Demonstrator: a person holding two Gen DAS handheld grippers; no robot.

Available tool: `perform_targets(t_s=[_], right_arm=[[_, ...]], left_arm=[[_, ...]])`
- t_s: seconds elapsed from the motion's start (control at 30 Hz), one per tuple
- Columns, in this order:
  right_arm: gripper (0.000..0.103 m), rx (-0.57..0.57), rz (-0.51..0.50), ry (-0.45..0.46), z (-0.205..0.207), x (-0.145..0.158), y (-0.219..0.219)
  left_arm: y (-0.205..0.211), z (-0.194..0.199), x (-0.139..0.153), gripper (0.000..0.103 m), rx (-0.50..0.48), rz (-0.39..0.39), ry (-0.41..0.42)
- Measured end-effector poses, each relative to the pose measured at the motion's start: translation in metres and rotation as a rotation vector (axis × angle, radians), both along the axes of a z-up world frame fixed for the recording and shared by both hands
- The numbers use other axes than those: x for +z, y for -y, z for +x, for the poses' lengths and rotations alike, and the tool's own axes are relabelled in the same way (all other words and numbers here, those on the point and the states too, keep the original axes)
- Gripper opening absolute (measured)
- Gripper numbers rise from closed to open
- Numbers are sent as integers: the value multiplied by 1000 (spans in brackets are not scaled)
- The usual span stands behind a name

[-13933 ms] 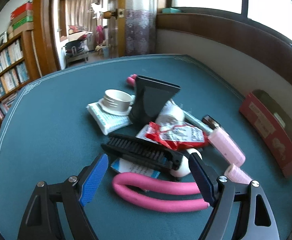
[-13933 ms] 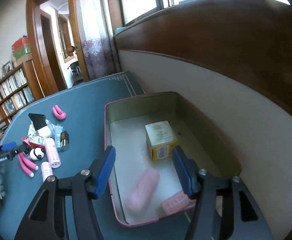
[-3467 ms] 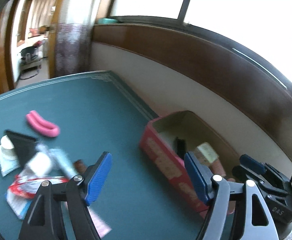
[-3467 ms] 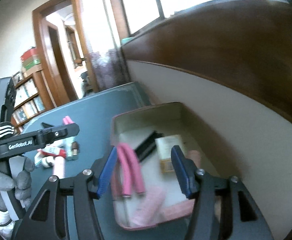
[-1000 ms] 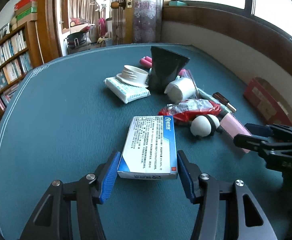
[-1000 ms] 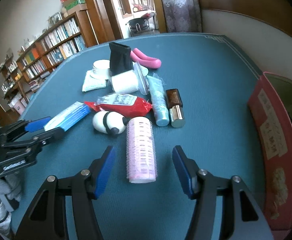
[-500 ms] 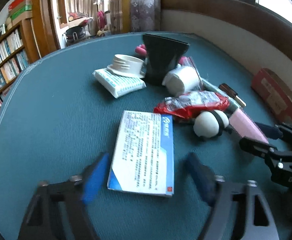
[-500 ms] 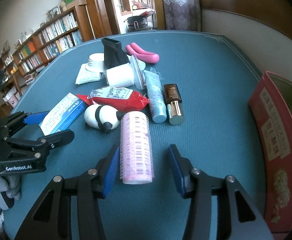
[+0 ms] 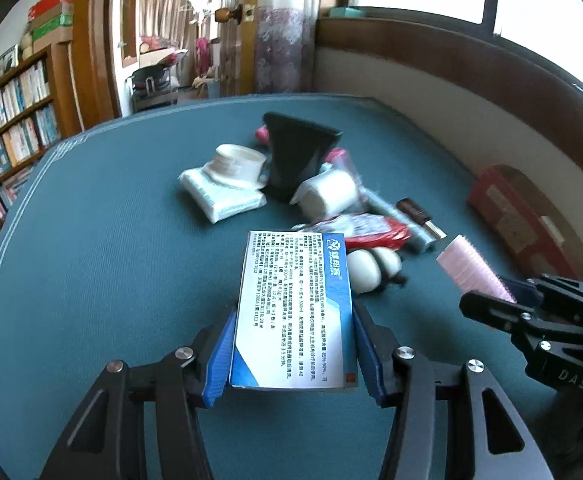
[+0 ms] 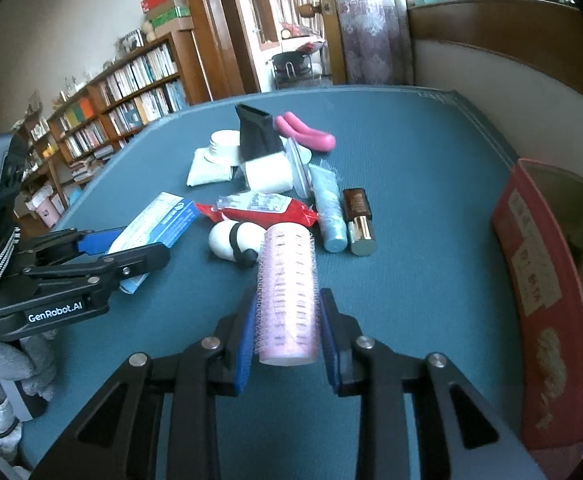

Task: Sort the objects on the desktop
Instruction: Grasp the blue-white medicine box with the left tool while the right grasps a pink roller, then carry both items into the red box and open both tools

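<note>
Contact on both sides at once. The left hand-held gripper [image 9: 293, 354], which a second ago had its blue pads standing clear on either side of the blue-and-white medicine box [image 9: 293, 312], now has them pressed to the box's long edges, and the near end of the box sits up off the green worktop [image 9: 91, 240]; from the right wrist view the box [image 10: 153, 224] juts forward out of that gripper, tilted. Moving across, the rest of the pile has not stirred: white tissue pack [image 9: 221, 196] with the white jar lid [image 9: 237, 160] on it, black nozzle [image 9: 297, 152], white roll [image 9: 327, 196], red packet [image 9: 365, 228], white panda-like toy [image 9: 373, 268], blue tube [image 10: 329, 208], brown cosmetic bottle [image 10: 357, 216], pink clip [image 10: 307, 130]. Then the right hand-held gripper [image 10: 287, 328]: a second ago wide of the pink hair roller [image 10: 287, 292], its jaws are closing now and the pads already meet the roller's bristled sides, near end between them. Far right, the red box [image 10: 539, 300] waits by the wall with things inside. My read: two pickups secured together, so the next leg is likely a carry to that box, though the roller's grip looks only just made.
</note>
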State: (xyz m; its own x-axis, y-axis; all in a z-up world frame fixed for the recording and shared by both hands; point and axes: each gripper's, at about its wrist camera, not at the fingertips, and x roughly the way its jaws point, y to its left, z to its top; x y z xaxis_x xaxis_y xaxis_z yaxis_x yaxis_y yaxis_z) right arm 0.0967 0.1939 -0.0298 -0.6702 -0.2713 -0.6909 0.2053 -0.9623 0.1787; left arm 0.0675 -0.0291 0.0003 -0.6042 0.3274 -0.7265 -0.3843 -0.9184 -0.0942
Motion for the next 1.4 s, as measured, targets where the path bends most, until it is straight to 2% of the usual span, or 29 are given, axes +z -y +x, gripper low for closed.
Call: perform_targets(t_s=[0.23, 0.5, 0.77, 1.1, 1.4], right_arm=[[32, -89, -31, -55, 27, 22, -36], [32, -276, -21, -133, 65, 50, -110], [32, -451, -15, -143, 97, 57, -180], [32, -536, 3, -186, 108, 65, -219], [32, -579, 66, -189, 107, 59, -231]], left_arm=[[-29, 11, 17, 55, -75, 8, -31], [-82, 21, 39, 55, -201, 7, -68], [-139, 29, 64, 55, -322, 23, -100], [-218, 12, 81, 56, -418, 54, -118], [-274, -15, 64, 56, -451, 58, -88]])
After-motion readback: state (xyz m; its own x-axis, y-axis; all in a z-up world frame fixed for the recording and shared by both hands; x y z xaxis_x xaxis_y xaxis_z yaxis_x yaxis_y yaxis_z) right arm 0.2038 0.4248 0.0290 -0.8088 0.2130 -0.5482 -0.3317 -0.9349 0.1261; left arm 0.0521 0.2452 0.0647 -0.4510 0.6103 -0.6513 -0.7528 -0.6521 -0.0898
